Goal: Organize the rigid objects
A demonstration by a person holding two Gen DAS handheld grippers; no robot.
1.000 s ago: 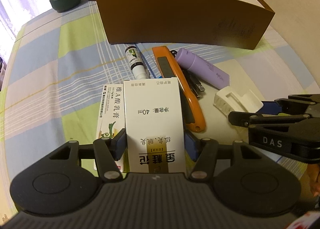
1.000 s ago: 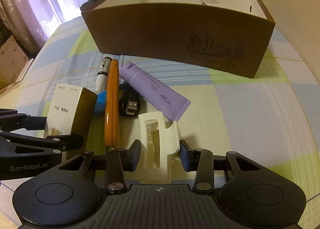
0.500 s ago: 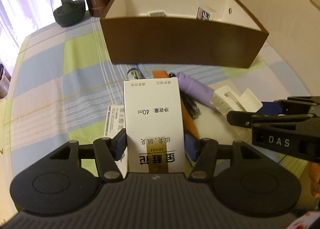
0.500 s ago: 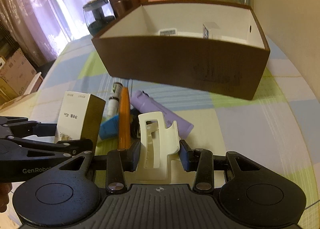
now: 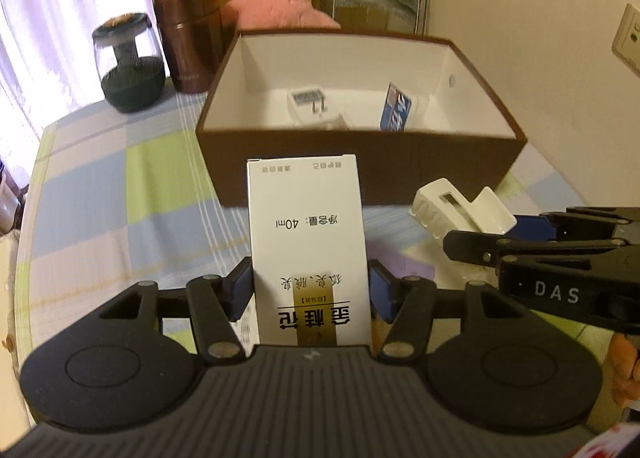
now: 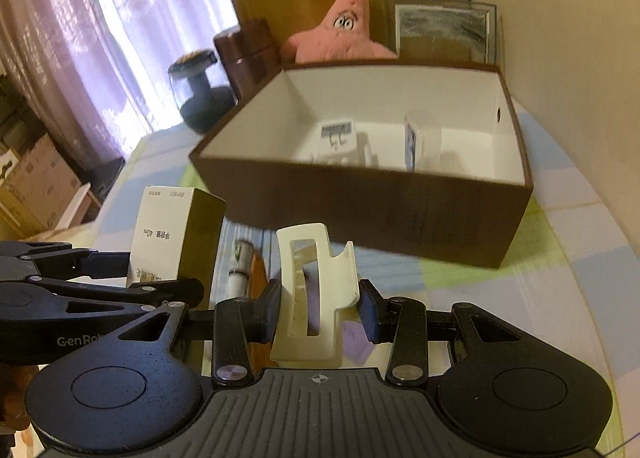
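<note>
Checked blue-green tablecloth (image 5: 120,178); open brown cardboard box with white inside (image 5: 516,138) at 12 o'clock. Left gripper (image 5: 308,290) clamped on tall white carton with gold band (image 5: 306,234); right gripper (image 6: 320,308) clamped on cream plastic hair claw clip (image 6: 316,290). Risk: loads hit near wall (both low) or collide, slip.

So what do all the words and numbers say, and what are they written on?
"40ml", upside down: white carton in the left claw.
Its Chinese print: I can't read it reliably.
"DAS": right claw, on its side.
"GenRo", cut off: left claw's arm, in the right wrist view.
Labels on the items in the brown box: too blurred.
White hair clip: none.
</note>
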